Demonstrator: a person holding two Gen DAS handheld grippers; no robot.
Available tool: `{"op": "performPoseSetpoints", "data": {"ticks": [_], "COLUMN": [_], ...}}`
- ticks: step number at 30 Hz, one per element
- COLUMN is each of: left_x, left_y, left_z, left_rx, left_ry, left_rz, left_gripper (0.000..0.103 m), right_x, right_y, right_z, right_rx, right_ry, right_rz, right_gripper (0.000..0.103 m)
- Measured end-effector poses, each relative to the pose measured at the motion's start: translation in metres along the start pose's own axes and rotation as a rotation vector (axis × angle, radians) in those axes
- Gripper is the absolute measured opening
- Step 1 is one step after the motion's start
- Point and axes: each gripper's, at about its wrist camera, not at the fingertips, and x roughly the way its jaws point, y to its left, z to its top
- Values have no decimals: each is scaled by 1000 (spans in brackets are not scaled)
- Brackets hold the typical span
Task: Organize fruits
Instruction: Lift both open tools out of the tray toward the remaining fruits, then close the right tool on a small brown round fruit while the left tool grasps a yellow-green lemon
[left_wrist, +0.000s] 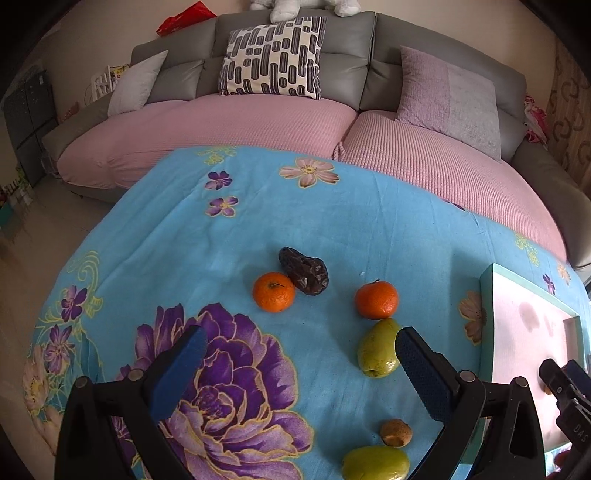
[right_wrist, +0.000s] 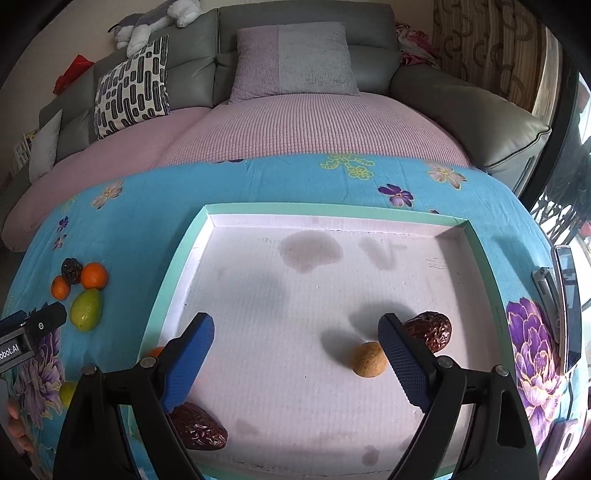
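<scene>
From my left wrist camera I record the left gripper (left_wrist: 299, 350) with its jaws spread wide and nothing between the blue pads, hanging above the table draped in a turquoise cloth printed with purple and pink flowers (left_wrist: 184, 258). On that cloth lie a wrinkled dark brown date (left_wrist: 303, 270), touching a round orange tangerine (left_wrist: 274, 291) on its left. A second orange tangerine (left_wrist: 376, 299) sits apart to the right, with a green pear-shaped fruit (left_wrist: 377, 349) touching its near side. Closer to me are a small tan, rough-skinned round fruit (left_wrist: 396, 432) and, just beside it at the lower edge, another green oblong fruit (left_wrist: 375, 463). All six are outside the tray.

From my right wrist camera I record the right gripper (right_wrist: 295, 350) also standing wide, holding nothing, above the shallow rectangular tray with a mint-green rim and stained white floor (right_wrist: 369, 214). Inside the tray I count three pieces: a small tan round fruit (right_wrist: 369, 359) just inside the right pad, a glossy reddish-brown date (right_wrist: 432, 330) partly hidden behind that pad, and a second reddish-brown date (right_wrist: 201, 430) near the tray's front left, below the left pad. The jaws touch none of them, as far as I can tell.

A grey sofa with a pink cover (right_wrist: 295, 122) stands behind the table.
</scene>
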Motion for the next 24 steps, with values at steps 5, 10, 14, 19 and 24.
{"op": "performPoseSetpoints", "data": {"ticks": [5,10,14,19,24], "left_x": [-1,-2,-4,-1,5], "left_y": [36,51,51,48,48], "left_z": [6,5,5,3,0], "left_rx": [-87,-124,-122,-115,-131], "left_ry": [-6,19,32,59,98], "left_rz": [-29,-67,-103,-104,-133], "left_gripper": [103,103,103,103,103], "right_x": [0,-3,-10,-11,-3], "right_y": [14,39,65,98,118], "right_z": [2,5,6,1,-6], "right_rx": [15,6,-33,-114,-137], "right_ry": [15,16,0,20,74], "right_rz": [91,178,269,333,376], "right_gripper": [91,91,91,91,85]}}
